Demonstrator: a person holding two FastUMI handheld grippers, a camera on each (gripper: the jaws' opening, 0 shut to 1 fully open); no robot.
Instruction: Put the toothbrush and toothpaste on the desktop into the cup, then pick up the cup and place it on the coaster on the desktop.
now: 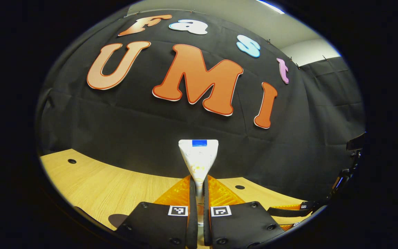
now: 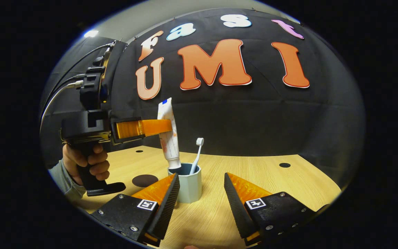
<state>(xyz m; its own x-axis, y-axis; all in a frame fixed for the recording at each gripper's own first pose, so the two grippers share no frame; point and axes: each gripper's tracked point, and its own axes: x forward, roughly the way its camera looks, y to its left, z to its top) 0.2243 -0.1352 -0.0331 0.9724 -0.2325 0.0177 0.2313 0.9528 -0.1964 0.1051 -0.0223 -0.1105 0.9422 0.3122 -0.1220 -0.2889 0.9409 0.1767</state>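
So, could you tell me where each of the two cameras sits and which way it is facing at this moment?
Left gripper view: rides on the left gripper, facing the booth wall over the table; its own fingers pinch the toothpaste.
Right gripper view: rides on the right gripper, low over the table, facing the cup holding the toothbrush; its own fingers stand open, and beyond them a hand holds the left gripper.
Shared: toothpaste, left gripper, table.
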